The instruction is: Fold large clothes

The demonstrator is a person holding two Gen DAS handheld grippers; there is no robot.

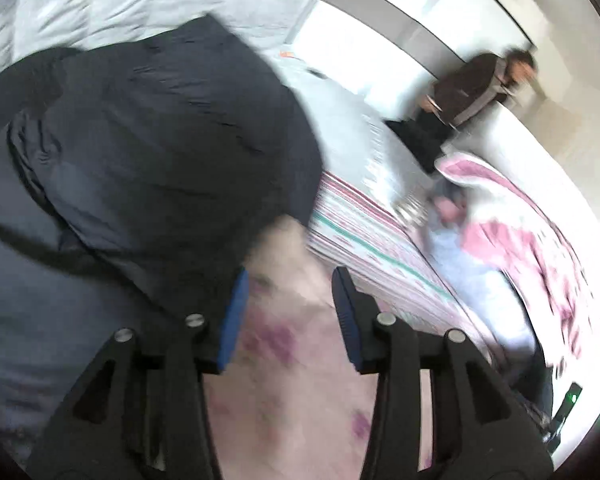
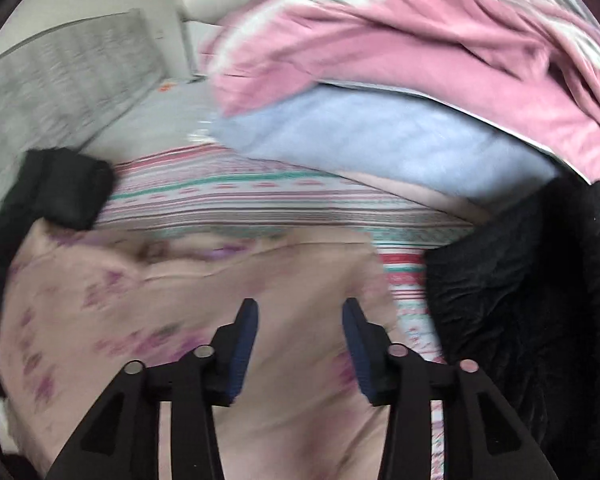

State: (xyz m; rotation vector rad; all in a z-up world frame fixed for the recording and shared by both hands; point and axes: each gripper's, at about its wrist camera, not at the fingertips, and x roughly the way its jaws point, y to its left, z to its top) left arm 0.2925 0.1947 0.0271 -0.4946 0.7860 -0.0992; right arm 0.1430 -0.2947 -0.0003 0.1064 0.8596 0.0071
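A pale pink garment with purple flower prints point(image 2: 180, 300) lies spread on the striped bedsheet point(image 2: 260, 196). It also shows in the left wrist view point(image 1: 292, 360). My left gripper point(image 1: 290, 280) is open above it, next to a large dark jacket point(image 1: 140, 140) on its left. My right gripper point(image 2: 300, 308) is open above the pink garment, holding nothing. Both views are blurred by motion.
A pink blanket point(image 2: 400, 40) and a light blue cloth point(image 2: 360, 136) are heaped at the back. A dark garment point(image 2: 540, 280) lies at the right, a black sleeve point(image 2: 60, 188) at the left. A person point(image 1: 472, 92) stands beyond the bed.
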